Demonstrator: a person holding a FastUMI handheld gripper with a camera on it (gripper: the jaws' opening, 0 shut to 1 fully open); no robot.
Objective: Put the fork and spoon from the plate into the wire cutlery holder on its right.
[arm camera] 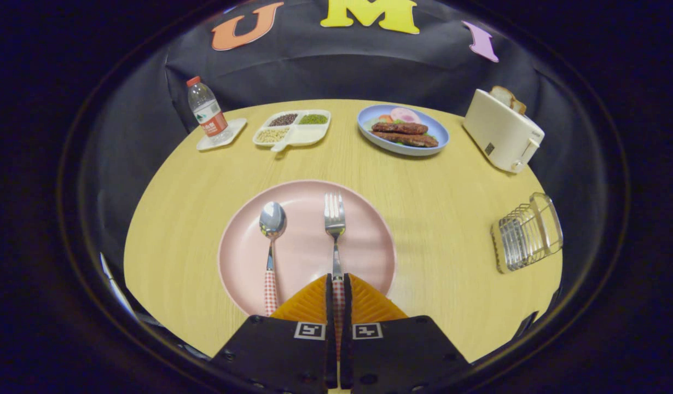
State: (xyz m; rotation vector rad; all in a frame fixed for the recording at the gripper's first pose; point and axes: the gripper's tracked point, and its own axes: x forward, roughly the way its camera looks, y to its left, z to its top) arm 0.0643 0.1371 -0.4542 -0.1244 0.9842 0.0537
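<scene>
Wood table [435, 219]: pink plate [303, 257] w/ spoon [271, 241]; fingers [314, 298] clamped on fork [335, 224] handle.

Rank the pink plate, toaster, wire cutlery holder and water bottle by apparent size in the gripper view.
1. pink plate
2. toaster
3. wire cutlery holder, similar to the toaster; unsure
4. water bottle

The plate's nearness inflates it. The fingers are shut on the fork.

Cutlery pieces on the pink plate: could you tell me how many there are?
2: the spoon lies left; the fork lies beside it, its handle clamped in the hand-held gripper.
</scene>
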